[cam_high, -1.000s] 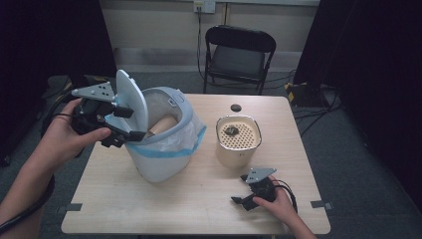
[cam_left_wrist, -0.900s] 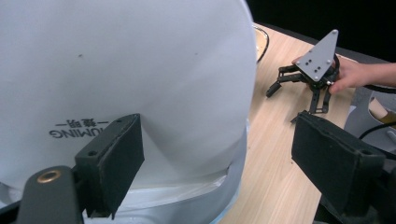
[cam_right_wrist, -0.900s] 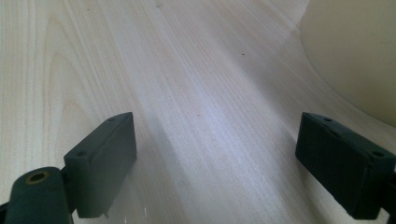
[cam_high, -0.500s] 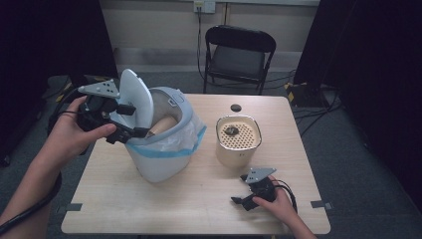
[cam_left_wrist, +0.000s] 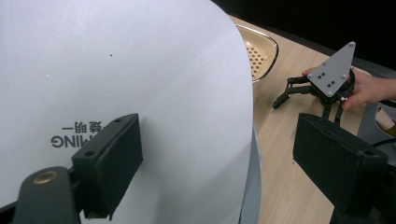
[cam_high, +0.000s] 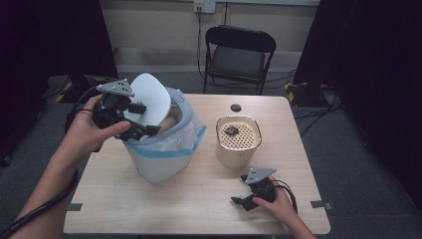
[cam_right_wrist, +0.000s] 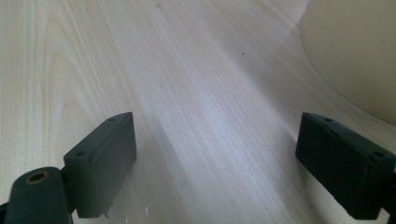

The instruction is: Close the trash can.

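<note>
My left gripper [cam_high: 142, 130] sat at the near-left rim of the white bin [cam_high: 159, 149], its jaws standing apart around the edge of the raised lid [cam_high: 149, 99]; I couldn't tell whether the pads pressed it. My right gripper [cam_high: 244, 201] lay on the table [cam_high: 199, 199] at the near right, jaws wide open with nothing between them, beside the beige perforated container [cam_high: 239, 139].

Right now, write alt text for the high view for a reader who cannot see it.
At a wooden table, a person's left claw is at the raised white lid of a bag-lined bin. The right claw rests open on the table near a cream perforated pot; a black chair stands behind.
</note>
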Demonstrator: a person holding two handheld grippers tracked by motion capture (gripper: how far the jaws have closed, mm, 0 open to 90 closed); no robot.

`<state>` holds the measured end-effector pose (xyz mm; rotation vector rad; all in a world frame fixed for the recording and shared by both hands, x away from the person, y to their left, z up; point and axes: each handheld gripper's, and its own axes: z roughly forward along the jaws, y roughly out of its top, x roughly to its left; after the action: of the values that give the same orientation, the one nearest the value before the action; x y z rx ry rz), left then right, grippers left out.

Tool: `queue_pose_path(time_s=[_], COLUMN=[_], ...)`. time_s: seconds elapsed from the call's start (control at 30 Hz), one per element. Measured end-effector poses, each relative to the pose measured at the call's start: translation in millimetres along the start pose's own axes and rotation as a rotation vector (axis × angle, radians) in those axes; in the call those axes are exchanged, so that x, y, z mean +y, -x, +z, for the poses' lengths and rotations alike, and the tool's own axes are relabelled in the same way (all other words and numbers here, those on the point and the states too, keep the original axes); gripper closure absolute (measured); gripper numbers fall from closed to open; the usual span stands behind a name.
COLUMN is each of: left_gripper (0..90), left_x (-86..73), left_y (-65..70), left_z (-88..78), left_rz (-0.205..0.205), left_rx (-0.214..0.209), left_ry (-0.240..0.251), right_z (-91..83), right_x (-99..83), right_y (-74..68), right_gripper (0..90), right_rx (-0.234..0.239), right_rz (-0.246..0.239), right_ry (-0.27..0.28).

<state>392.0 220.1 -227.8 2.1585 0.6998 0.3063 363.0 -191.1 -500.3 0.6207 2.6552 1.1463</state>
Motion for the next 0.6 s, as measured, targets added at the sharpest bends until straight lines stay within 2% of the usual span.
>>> queue_pose_path(time_s=[0.23, 0.33, 0.37, 0.6], left_gripper=[15.3, 16.1, 17.0, 26.5], left_x=[4.3, 5.4, 5.8, 6.9], left_y=[0.9, 0.2, -0.7, -3.6], left_z=[6.7, 9.0, 9.3, 22.0], left_rz=[-0.001, -0.025, -0.012, -0.029], left_rx=[0.009, 0.006, 0.01, 0.024], left_ry=[-0.034, -0.037, -0.049, -0.046], right_z=[-0.4, -0.4, -0.4, -0.4], right_x=[-0.2, -0.2, -0.2, -0.2], right_y=[-0.7, -0.6, -0.6, -0.6], right_gripper=[11.8, 11.8, 11.7, 11.8], right_rx=[-0.002, -0.001, -0.001, -0.001], right_rz=[0.003, 0.001, 0.001, 0.001], right_ry=[0.0, 0.0, 0.0, 0.0])
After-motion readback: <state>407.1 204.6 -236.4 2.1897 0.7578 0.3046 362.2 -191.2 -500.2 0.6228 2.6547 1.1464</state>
